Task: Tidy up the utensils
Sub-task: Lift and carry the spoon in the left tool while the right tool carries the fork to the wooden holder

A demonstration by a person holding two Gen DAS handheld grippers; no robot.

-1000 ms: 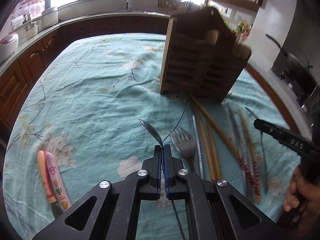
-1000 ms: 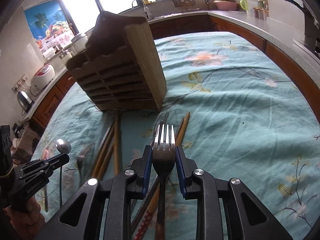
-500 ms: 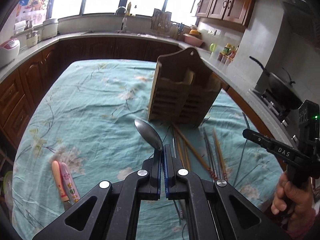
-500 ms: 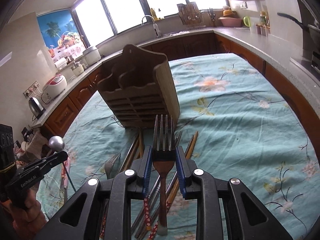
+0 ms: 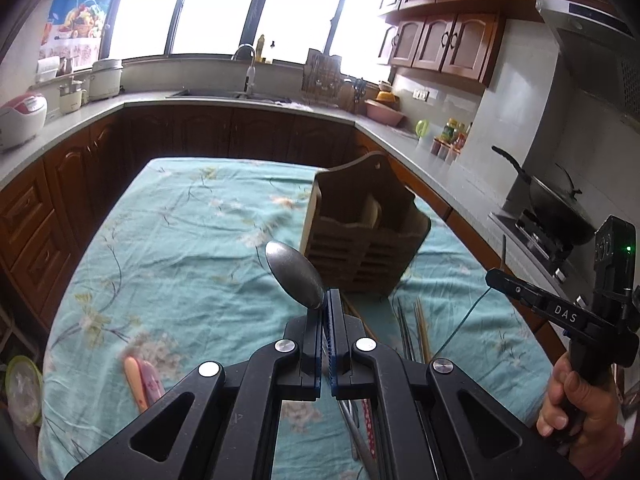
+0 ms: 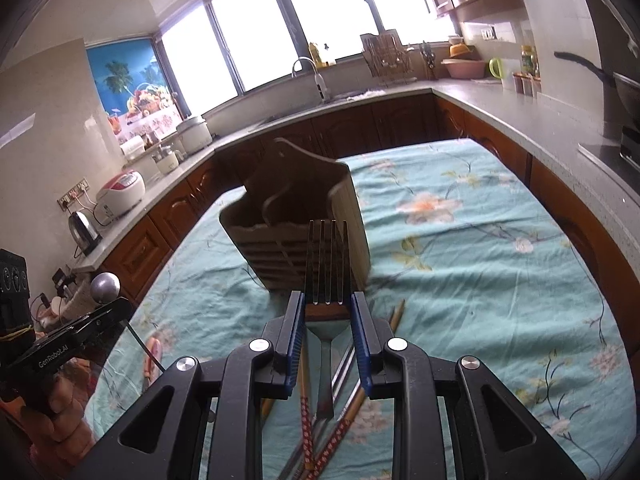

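Left gripper: jaws clamped tight on a spoon, bowl tilted toward 11 o'clock. Right gripper: jaws pinching a fork, tines at 12. Wooden utensil holder upright on the counter just beyond. Chopsticks lie below.

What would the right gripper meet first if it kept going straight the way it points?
Likely the wooden caddy. The right gripper holds a fork whose tines overlap the caddy's slatted front in the right wrist view, so the tines would probably touch first. Depth is unclear; the gripper may sit high enough to reach the rim instead.
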